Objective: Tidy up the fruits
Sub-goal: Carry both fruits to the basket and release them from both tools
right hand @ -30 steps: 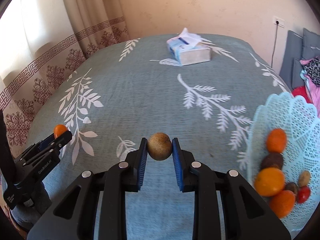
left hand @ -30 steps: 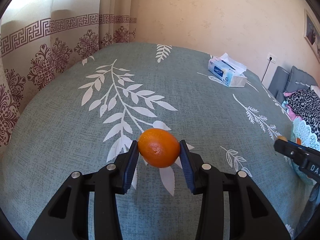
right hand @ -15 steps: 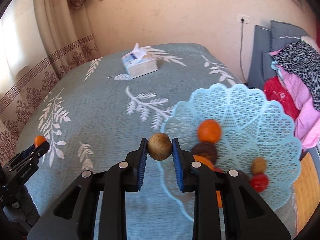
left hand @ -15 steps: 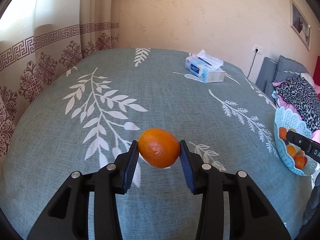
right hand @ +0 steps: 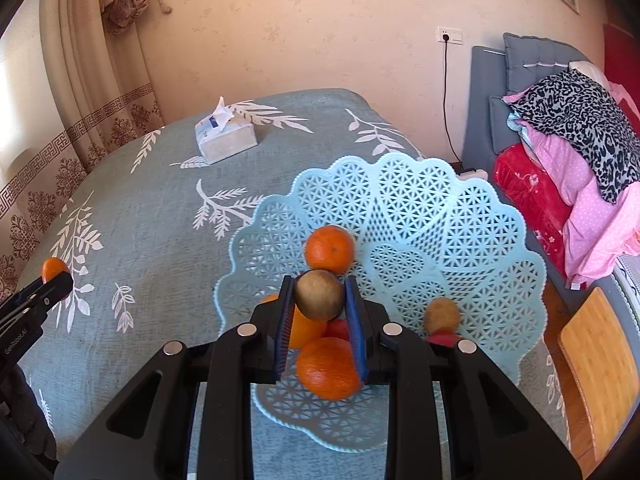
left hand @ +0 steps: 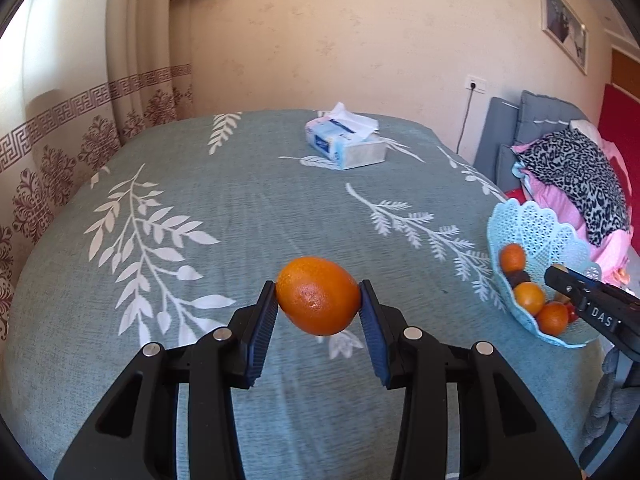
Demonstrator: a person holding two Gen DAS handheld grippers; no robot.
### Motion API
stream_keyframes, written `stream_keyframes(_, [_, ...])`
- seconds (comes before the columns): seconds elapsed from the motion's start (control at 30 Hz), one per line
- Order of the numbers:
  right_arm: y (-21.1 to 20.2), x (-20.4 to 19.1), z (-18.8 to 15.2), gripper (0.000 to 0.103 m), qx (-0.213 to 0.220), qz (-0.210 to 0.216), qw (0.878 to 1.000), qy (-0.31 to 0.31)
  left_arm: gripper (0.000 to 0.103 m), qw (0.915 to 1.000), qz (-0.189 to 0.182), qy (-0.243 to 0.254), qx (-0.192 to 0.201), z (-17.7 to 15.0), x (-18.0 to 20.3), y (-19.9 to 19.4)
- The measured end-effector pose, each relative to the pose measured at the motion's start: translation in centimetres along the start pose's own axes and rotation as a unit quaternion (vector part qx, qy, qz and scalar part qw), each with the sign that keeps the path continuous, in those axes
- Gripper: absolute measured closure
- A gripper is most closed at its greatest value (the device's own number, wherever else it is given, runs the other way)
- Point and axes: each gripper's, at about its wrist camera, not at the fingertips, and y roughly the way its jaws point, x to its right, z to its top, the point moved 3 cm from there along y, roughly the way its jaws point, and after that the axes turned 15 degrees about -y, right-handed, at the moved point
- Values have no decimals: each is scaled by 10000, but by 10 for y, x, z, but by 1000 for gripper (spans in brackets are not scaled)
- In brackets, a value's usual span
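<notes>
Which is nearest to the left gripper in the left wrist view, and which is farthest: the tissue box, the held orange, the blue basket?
1. Orange, clamped between the left gripper's pads.
2. Blue basket, at the right edge of the table.
3. Tissue box, far side of the table, near the wall.

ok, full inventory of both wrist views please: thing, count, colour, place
orange: 1, orange, held in left tongs above the bed
brown fruit: 1, brown, held in right tongs over the basket
basket: 1, light blue lattice, at the bed's right edge
oranges in basket: at least 3, orange
small brown fruit: 1, brown, in basket
red fruit: at least 1, red, in basket, partly hidden
tissue box: 1, blue and white, far side of bed
bedspread: 1, teal with white leaves
clothes pile: pink, red, leopard print, right of bed
left tongs: black, blue pads
right tongs: black, blue pads
</notes>
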Motion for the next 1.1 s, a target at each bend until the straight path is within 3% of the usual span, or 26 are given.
stream_keyframes(0.73, [-15, 47, -19, 75, 156, -359, 9985, 375, 61, 9923, -834, 845, -349, -13, 113, 9])
stream_keyframes(0.8, [-19, 51, -20, 59, 210, -444, 9980, 394, 61, 9907, -917, 914, -410, -15, 124, 13])
stream_keyframes(0.83, [-20, 52, -20, 57, 241, -500, 9977, 398, 61, 9900, -950, 944, -434, -16, 128, 14])
stream_keyframes(1.1, [-28, 60, -22, 57, 347, -824, 9954, 339, 61, 9837, -1192, 1192, -623, -25, 161, 25])
